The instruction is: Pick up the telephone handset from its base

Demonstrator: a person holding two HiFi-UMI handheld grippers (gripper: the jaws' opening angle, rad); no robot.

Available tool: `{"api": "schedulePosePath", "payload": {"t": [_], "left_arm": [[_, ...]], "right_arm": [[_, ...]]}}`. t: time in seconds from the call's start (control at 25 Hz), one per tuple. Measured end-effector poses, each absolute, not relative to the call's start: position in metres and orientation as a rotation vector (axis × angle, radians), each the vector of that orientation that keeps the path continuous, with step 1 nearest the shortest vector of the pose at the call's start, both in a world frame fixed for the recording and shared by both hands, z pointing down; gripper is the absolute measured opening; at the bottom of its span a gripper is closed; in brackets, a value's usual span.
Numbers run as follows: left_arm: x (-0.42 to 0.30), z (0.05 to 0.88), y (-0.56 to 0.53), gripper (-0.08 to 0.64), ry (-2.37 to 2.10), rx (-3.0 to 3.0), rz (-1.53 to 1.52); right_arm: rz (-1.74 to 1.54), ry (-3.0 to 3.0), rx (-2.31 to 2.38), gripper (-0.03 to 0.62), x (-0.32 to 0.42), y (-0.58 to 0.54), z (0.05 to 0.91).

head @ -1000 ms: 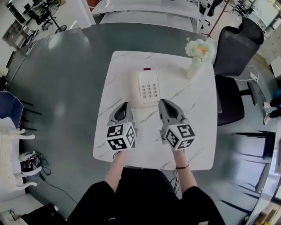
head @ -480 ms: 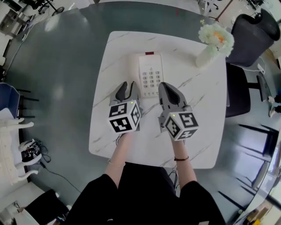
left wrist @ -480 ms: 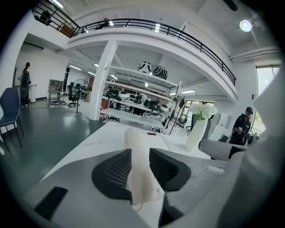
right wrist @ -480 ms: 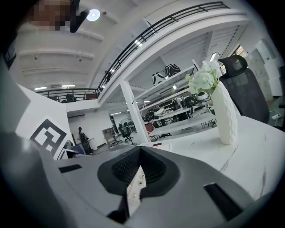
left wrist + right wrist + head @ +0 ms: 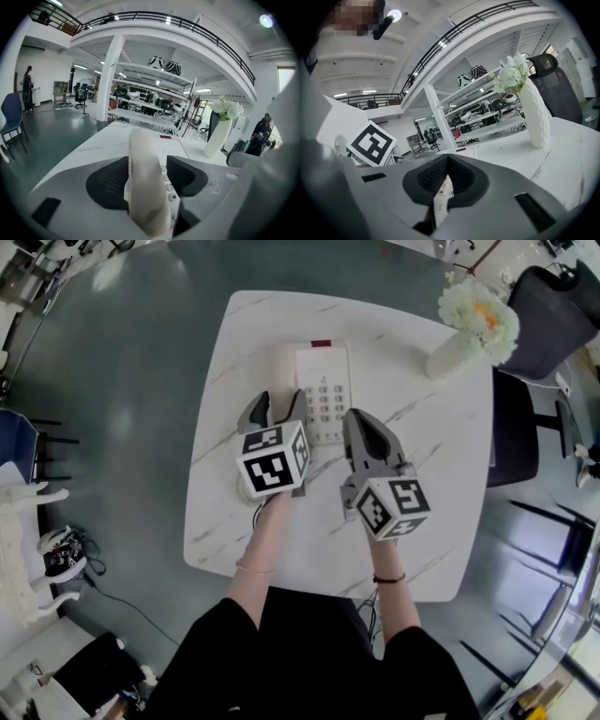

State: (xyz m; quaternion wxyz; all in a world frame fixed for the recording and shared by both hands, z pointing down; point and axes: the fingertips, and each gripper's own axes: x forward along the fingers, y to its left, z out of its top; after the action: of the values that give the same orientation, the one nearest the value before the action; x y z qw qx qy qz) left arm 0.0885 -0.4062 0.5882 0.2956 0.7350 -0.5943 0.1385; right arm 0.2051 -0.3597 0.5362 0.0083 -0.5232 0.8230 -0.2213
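A white telephone base (image 5: 325, 390) with a keypad lies on the white marble table (image 5: 244, 512), its handset (image 5: 284, 367) resting in the cradle on the left. My left gripper (image 5: 281, 405) is over the handset's near end. In the left gripper view the handset (image 5: 145, 187) runs up between the dark pads (image 5: 110, 185); my left gripper (image 5: 147, 177) has just been opening and stands open, with keypad buttons showing in the gap at the right pad. My right gripper (image 5: 362, 423) hovers shut beside the base's near right corner, holding nothing. Its closed tips (image 5: 446, 161) point past the keypad.
A white vase of pale flowers (image 5: 461, 338) stands at the table's far right corner and shows as a vase (image 5: 216, 137) and a vase (image 5: 537, 117) in the gripper views. A black office chair (image 5: 553, 306) is beyond it. Grey floor surrounds the table.
Both grippers have moved forward toward the telephone. The left jaws went from shut to wide open and now straddle the handset's near end; the right gripper stays shut.
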Motion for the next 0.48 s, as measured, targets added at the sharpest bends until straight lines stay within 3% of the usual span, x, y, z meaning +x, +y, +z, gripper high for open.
{"api": "schedulePosePath", "payload": {"t": [0.48], "left_arm": [[0.089,0.611,-0.416,0.23,-1.611,1.884,0.536]], "right_arm": [[-0.73,2.535,-1.649,-0.009,0.211,-0.363,0.546]]}}
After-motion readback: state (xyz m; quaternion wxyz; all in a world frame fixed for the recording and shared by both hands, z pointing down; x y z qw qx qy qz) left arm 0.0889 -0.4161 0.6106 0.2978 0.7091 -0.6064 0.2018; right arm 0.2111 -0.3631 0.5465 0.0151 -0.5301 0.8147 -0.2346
